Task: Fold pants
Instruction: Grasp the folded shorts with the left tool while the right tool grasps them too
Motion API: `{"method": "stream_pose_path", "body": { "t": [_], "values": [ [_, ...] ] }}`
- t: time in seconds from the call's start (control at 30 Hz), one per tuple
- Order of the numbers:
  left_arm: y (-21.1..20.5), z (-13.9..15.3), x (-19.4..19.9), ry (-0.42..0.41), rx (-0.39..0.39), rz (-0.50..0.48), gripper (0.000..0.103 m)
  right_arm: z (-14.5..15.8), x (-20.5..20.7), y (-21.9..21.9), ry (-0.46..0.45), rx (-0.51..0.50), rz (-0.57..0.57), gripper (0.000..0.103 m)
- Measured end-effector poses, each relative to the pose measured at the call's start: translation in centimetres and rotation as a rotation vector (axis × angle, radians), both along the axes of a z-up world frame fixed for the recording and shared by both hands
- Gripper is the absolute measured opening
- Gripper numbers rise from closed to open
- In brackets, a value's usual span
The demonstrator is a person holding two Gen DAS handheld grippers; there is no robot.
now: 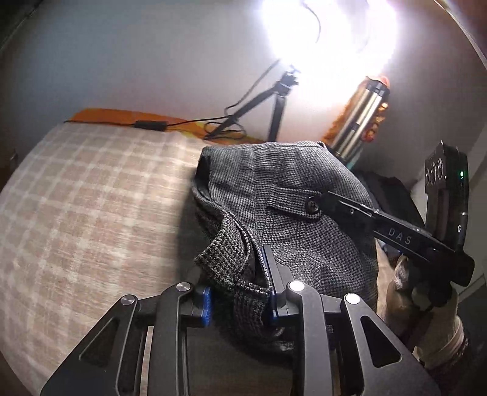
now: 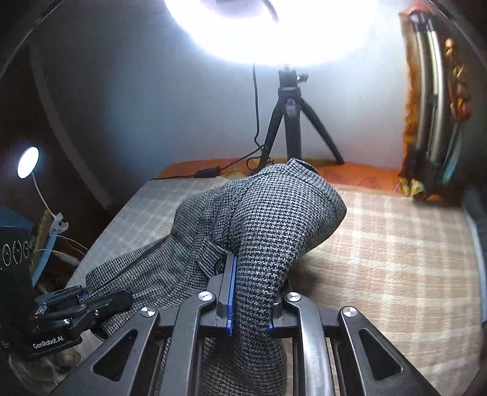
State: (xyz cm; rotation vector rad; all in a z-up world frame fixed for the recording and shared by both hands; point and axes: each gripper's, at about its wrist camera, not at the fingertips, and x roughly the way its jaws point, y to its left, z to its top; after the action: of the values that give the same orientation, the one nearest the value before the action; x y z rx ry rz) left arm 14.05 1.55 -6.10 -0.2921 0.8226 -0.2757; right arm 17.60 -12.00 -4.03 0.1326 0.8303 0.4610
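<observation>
the grey houndstooth pants (image 2: 261, 219) are bunched and lifted above a checked blanket (image 2: 395, 243). the right gripper (image 2: 249, 307) is clamped on a thick fold of the cloth just beside a button (image 2: 219, 265). the left gripper (image 1: 240, 292) pinches a hem edge between its blue pads. behind stand a tripod (image 2: 292, 121) with a bright lamp (image 2: 268, 27) and an orange cloth (image 1: 121, 117).
</observation>
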Motion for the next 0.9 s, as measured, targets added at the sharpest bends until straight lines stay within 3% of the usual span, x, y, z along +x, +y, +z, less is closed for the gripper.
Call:
{"method": "stream_pose_path", "body": {
  "t": [0.53,0.9],
  "values": [
    [-8.6,3.2,-0.6,-0.093,-0.025,-0.173,0.022,4.4,-2.5,-8.7,-0.08,-0.046,-0.085,0.012],
    [-16.3,6.1,3.5,-0.172,-0.114,-0.236,0.022,8.9,-1.4,-17.8,-0.148,-0.109,-0.157,0.012]
  ]
}}
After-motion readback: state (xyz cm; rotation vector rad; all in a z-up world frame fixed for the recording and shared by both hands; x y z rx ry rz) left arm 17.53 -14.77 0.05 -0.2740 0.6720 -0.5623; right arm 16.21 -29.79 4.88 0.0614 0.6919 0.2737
